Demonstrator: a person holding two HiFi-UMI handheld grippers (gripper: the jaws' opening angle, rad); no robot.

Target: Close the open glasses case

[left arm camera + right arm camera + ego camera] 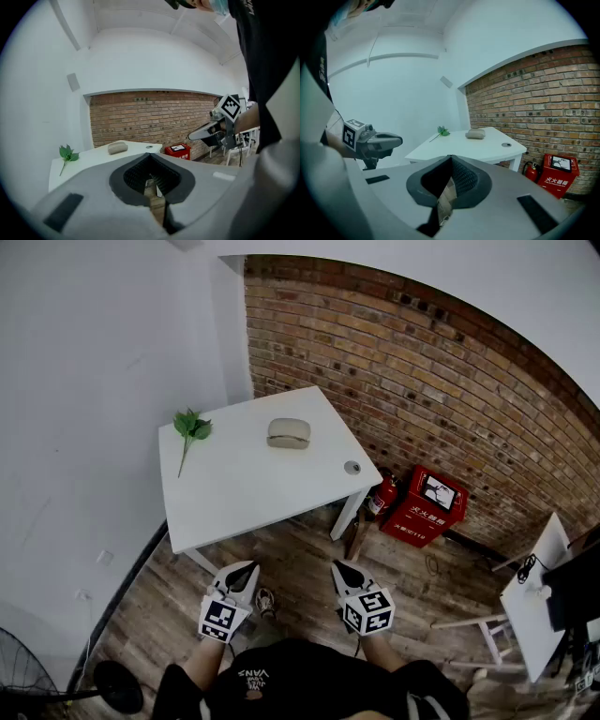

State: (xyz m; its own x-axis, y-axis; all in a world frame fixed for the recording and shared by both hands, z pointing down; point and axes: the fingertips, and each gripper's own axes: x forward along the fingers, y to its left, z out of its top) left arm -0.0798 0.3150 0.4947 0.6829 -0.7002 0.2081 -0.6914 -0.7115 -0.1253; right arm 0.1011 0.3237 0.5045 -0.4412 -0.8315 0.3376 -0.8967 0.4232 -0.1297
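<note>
Soft, even, bright light fills all three views, without glare on the white desk (244, 479); a faint shadow lies on the floor (300, 554) beneath it. Fisheye distortion bows the brick wall (441, 381) from 12 to 4 o'clock, and black corners ring both gripper views. There the left tool (150, 159) and right tool (450, 159) loom soft-focused at 6 o'clock; the right gripper view looks bluish.

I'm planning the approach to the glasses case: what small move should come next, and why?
Probably step toward the white table and carry both grippers forward over it. The glasses case lies mid-table, far beyond the left gripper and right gripper, which are both shut, empty and held over the wooden floor short of the table's near edge.
</note>
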